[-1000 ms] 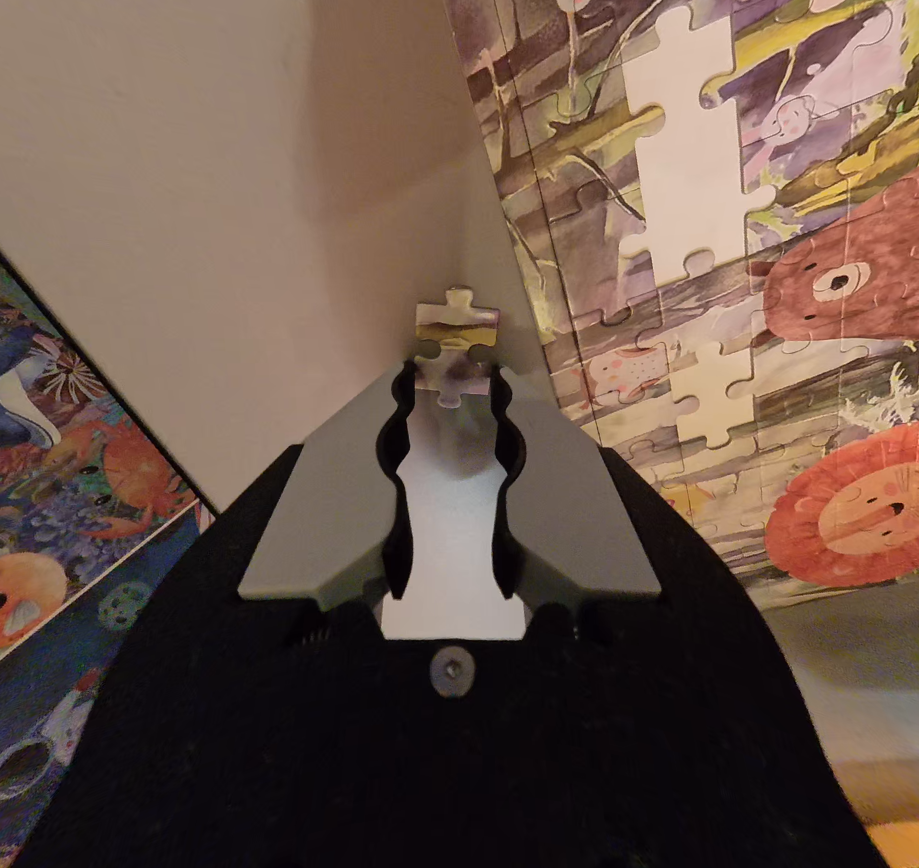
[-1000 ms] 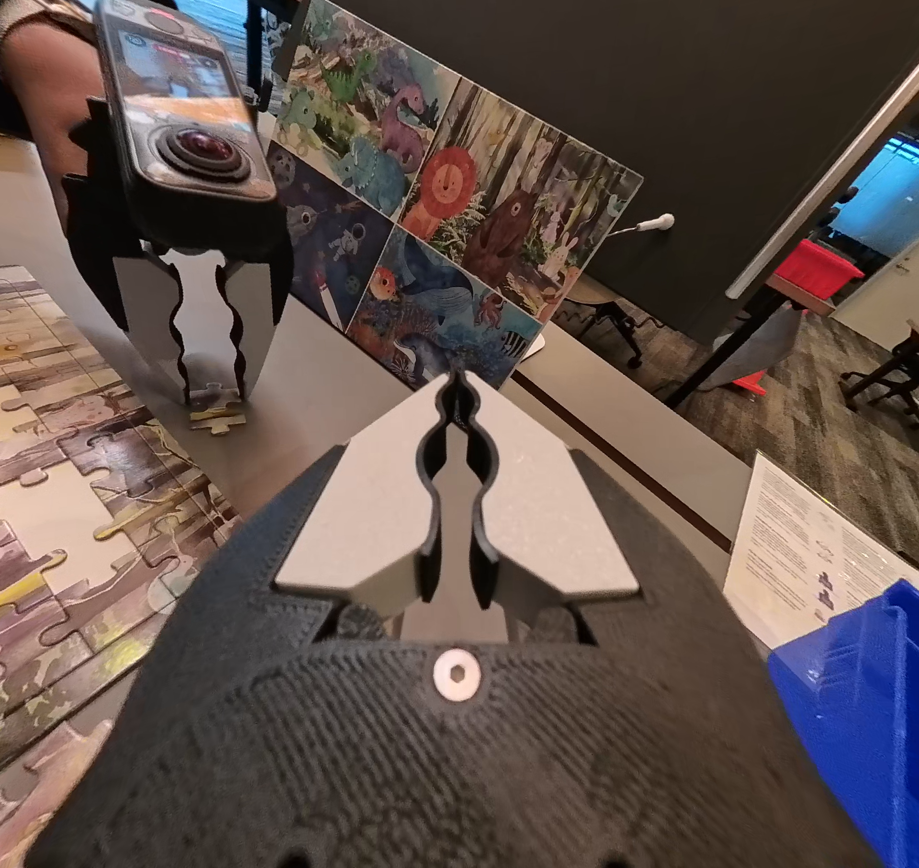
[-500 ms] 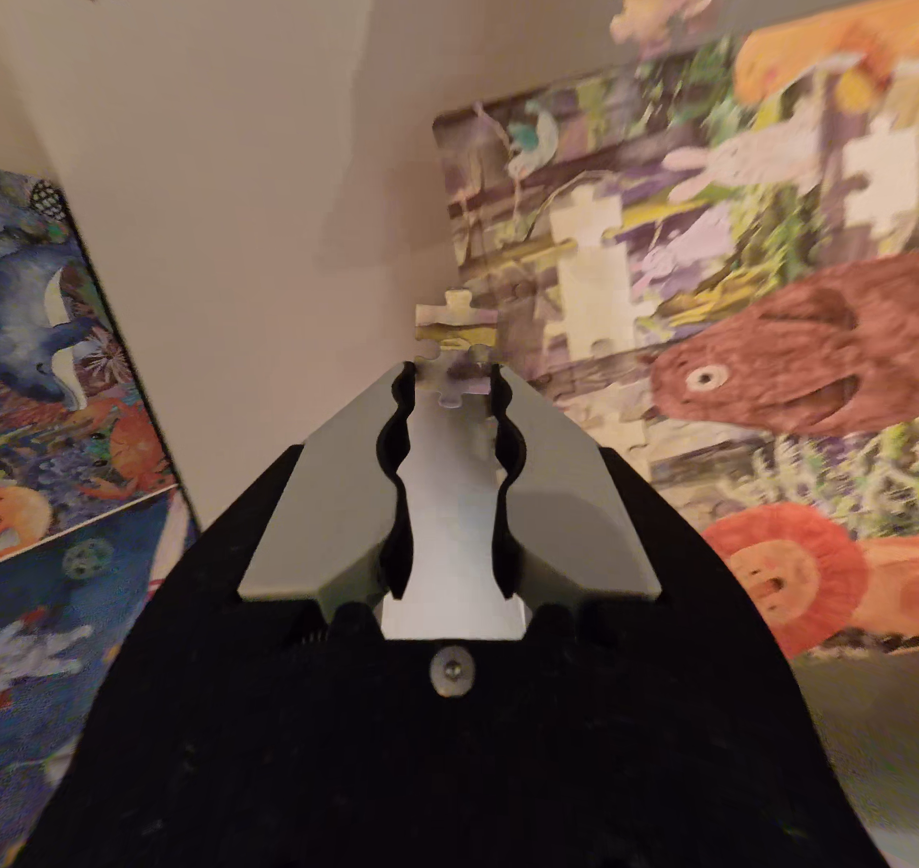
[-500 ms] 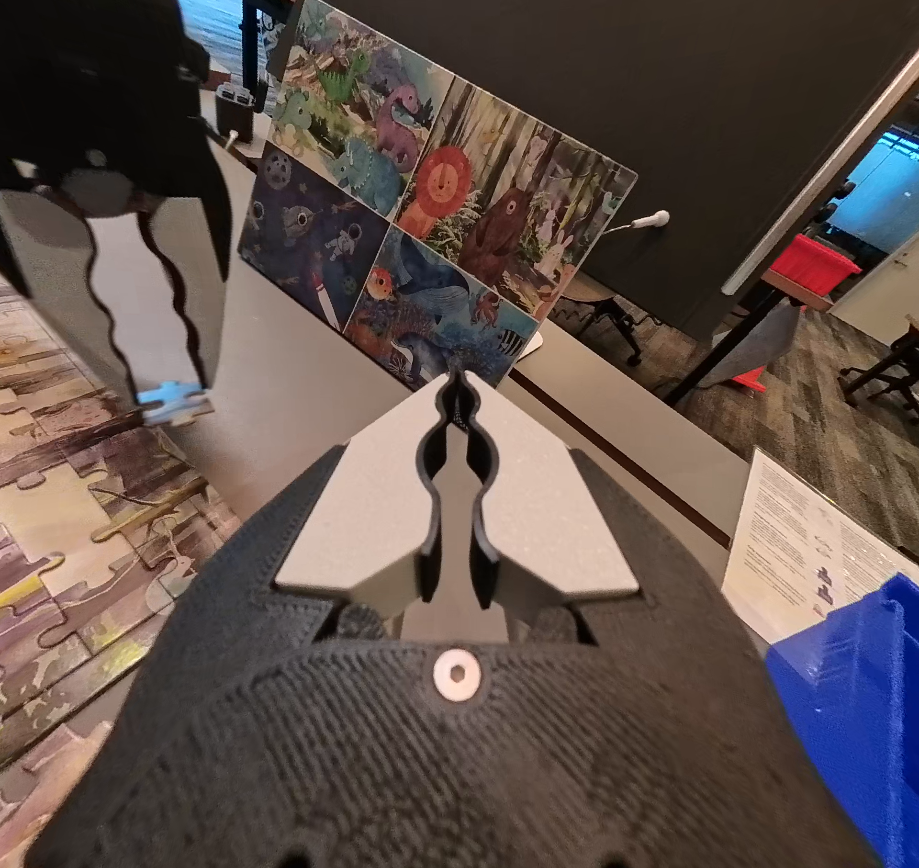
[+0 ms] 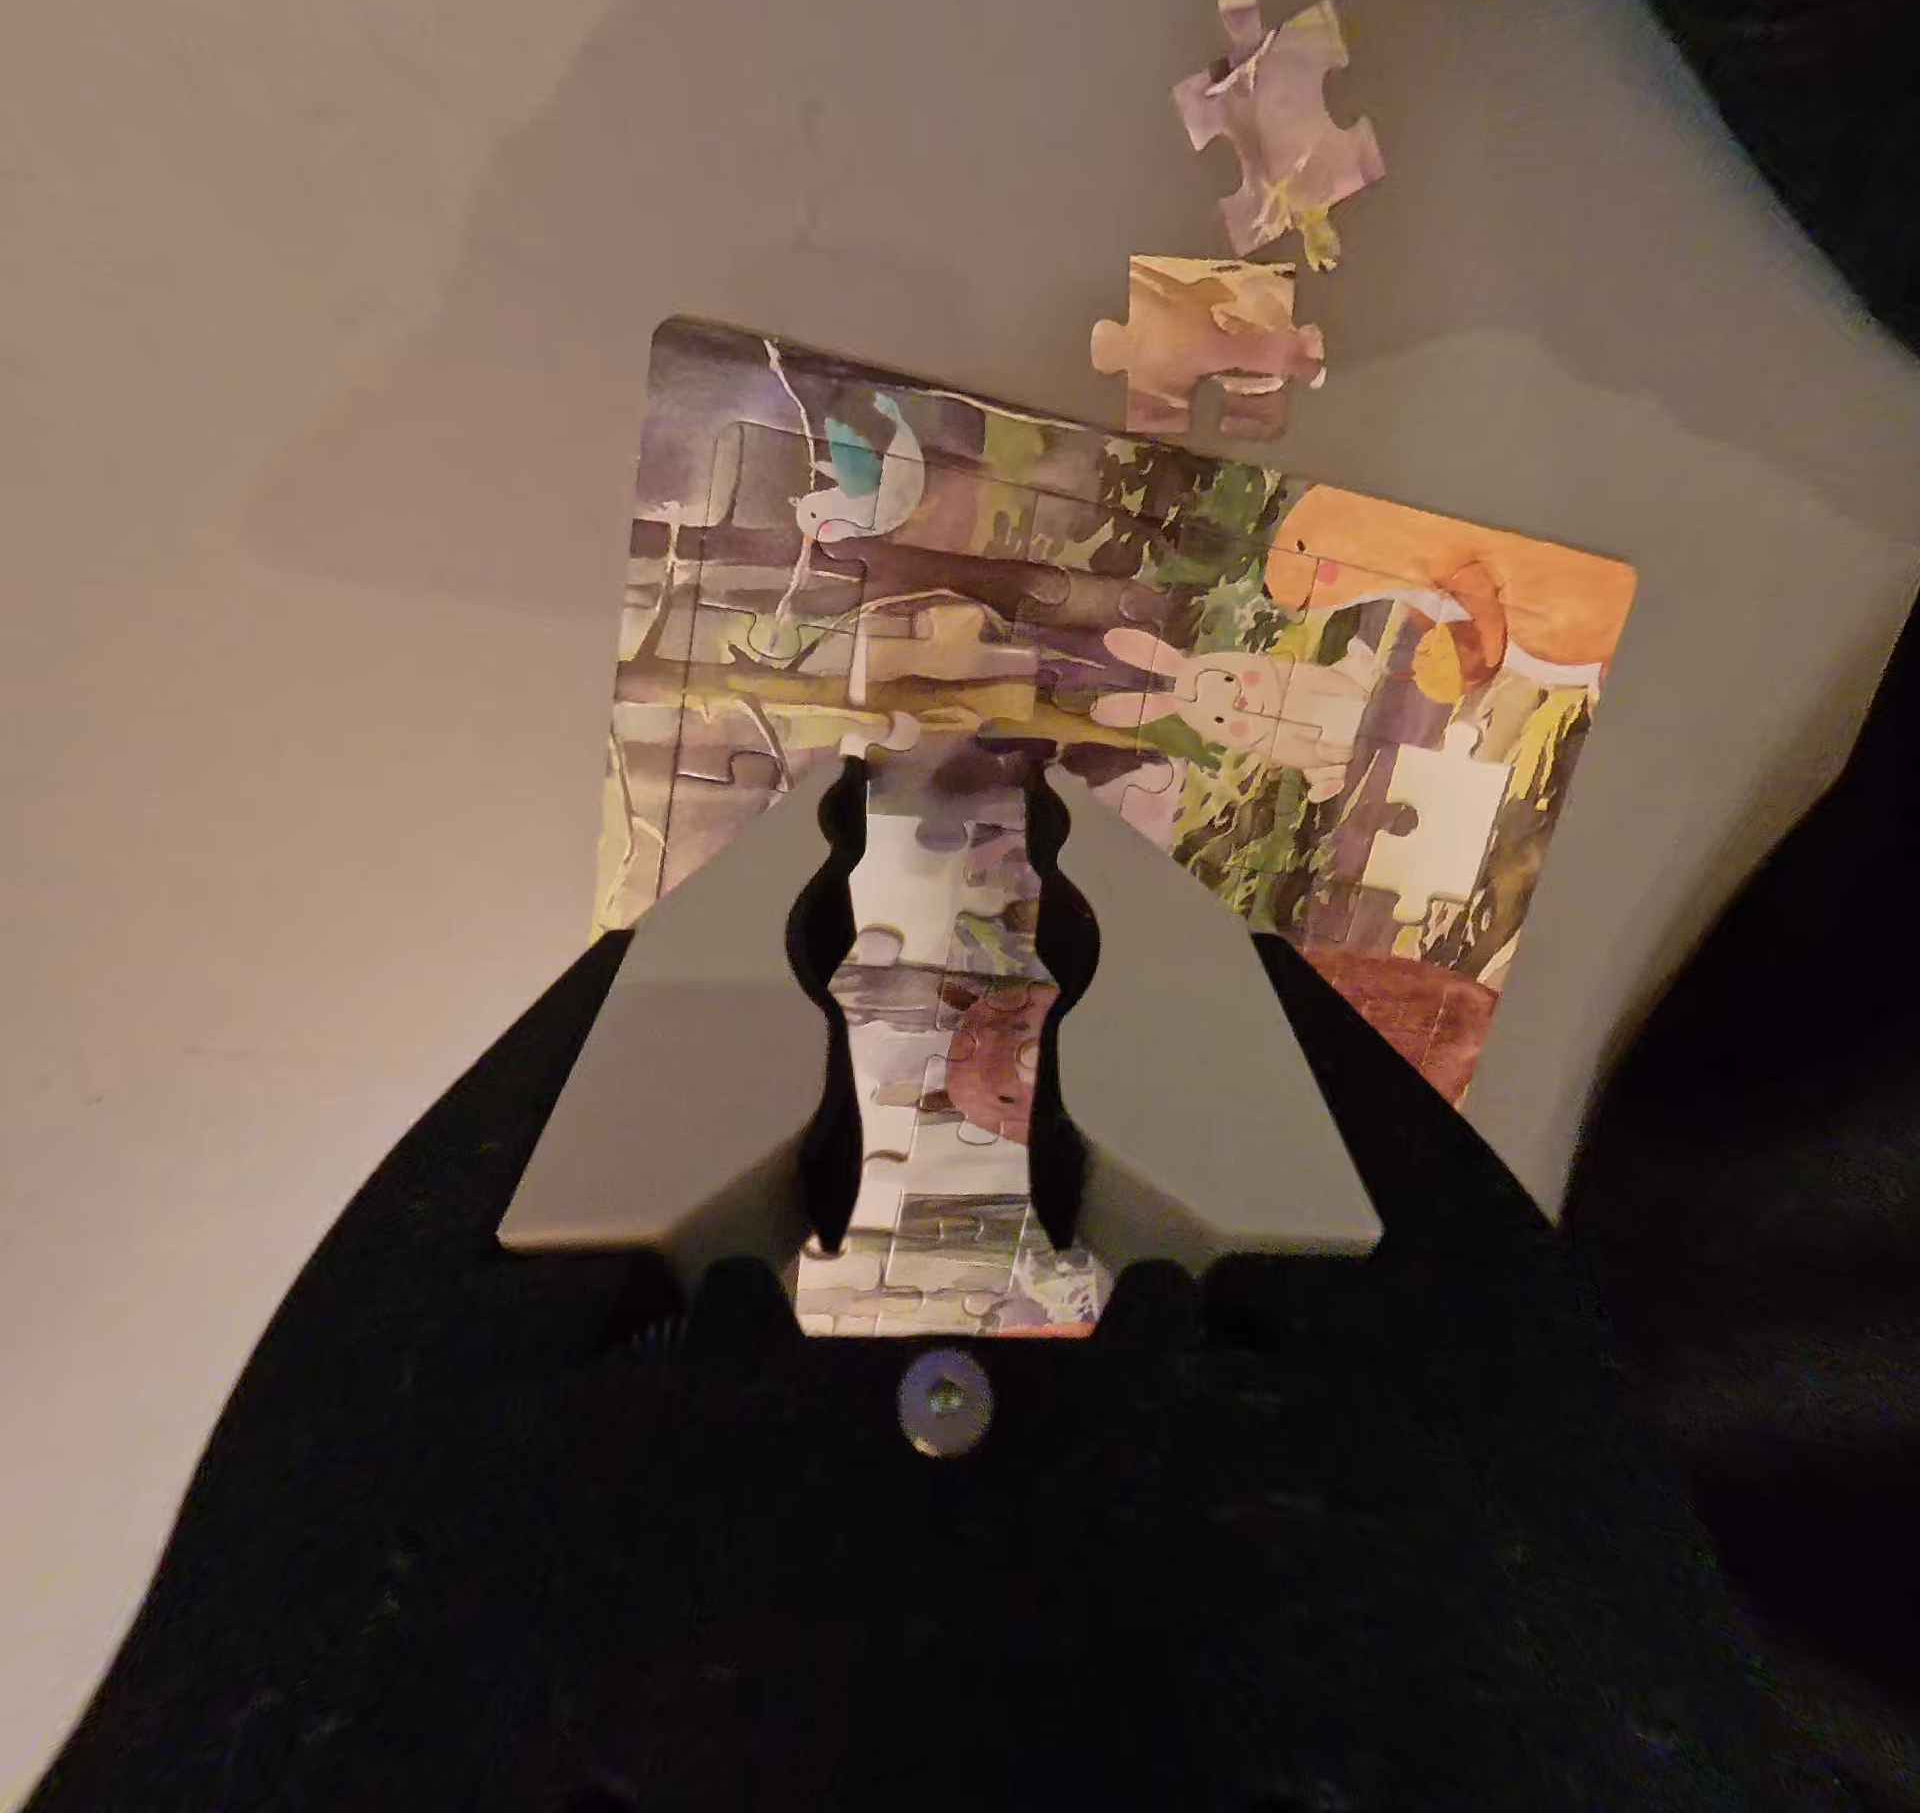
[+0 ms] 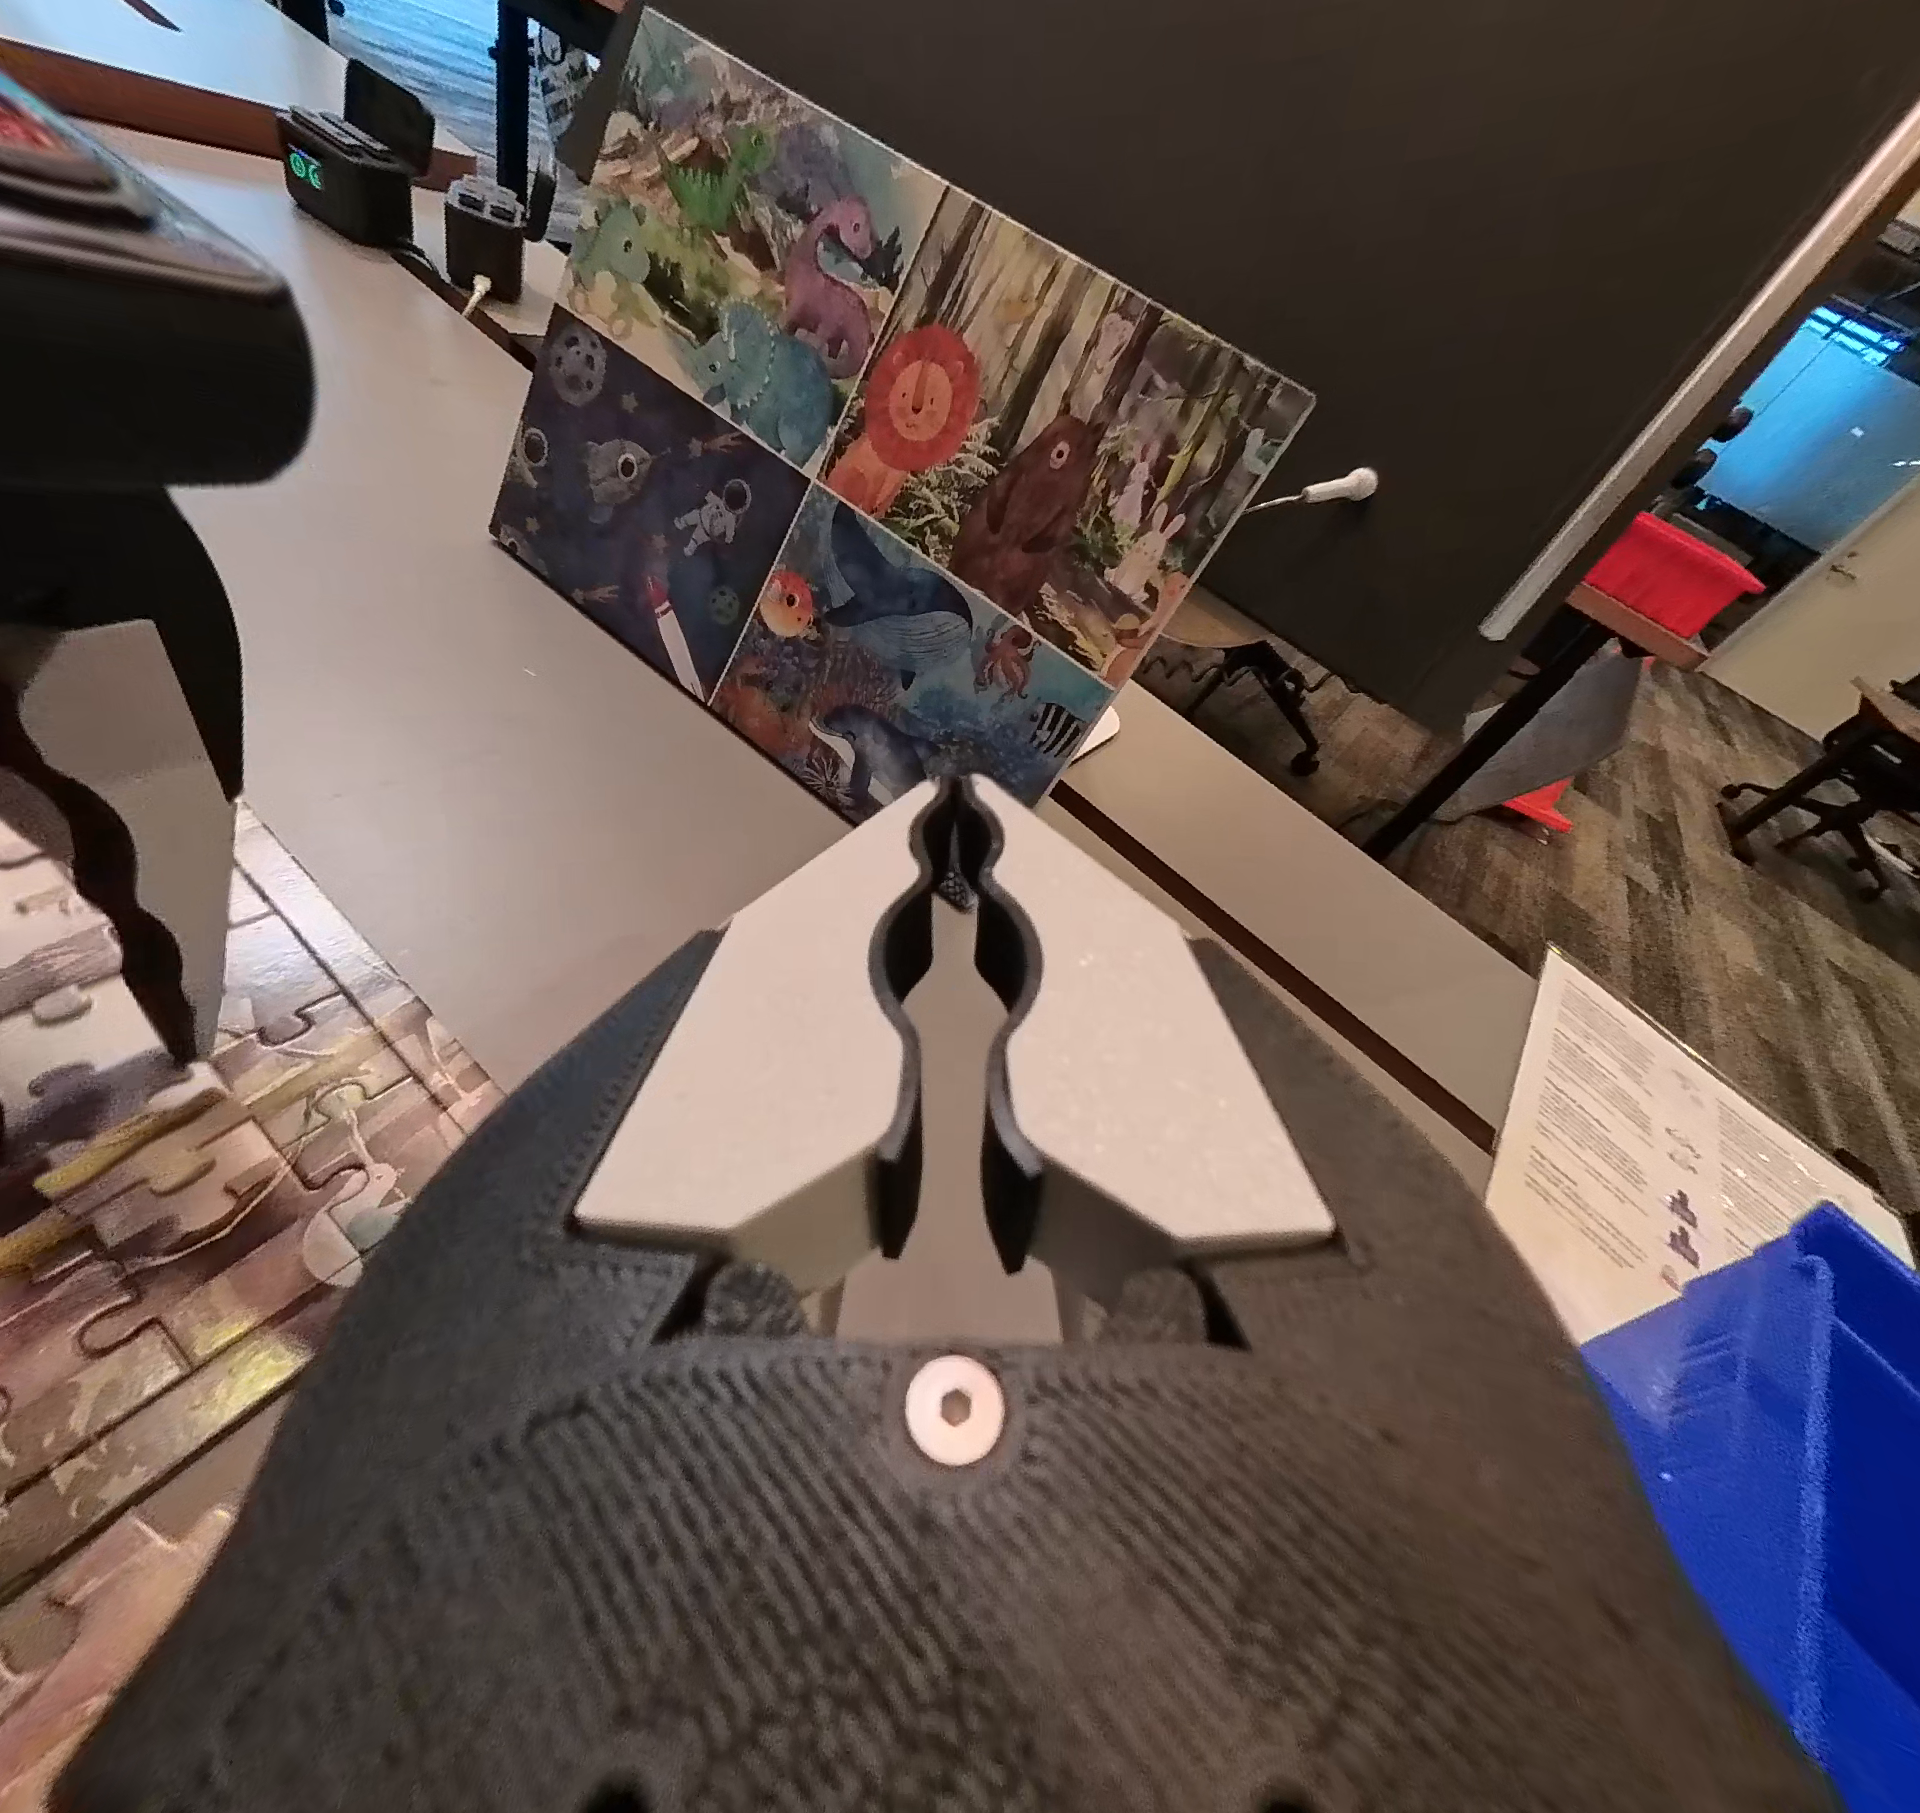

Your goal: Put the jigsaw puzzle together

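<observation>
Left wrist view: left gripper (image 5: 940, 761) points down over the cardboard jigsaw puzzle board (image 5: 790, 558), a matte animal-forest print with a rounded frame. Its grey, wavy-edged fingers stand a narrow gap apart and look pinched on a flat jigsaw piece with a yellow band and purple base (image 5: 945, 693), held at the tips. A bare white slot (image 5: 899, 880) shows between the fingers just behind the piece. Likely step: seat the piece.

To do it well, line the yellow band up with the printed branch, keep the piece flat, get the tabs over their sockets, then press straight down before releasing. Thin card will buckle if forced at an angle.

A second white slot (image 5: 1439, 828) sits right of the tips. Two loose pieces lie on the smooth grey table (image 5: 312, 413) ahead of the board: a purple one (image 5: 1283, 122) and a tan one (image 5: 1210, 350).

Right wrist view: right gripper (image 6: 956, 792) is closed on nothing, tips meeting, idle above the table. Ahead of it stands a glossy four-panel reference picture (image 6: 904, 454). A blue plastic bin (image 6: 1766, 1451) is to its right.
</observation>
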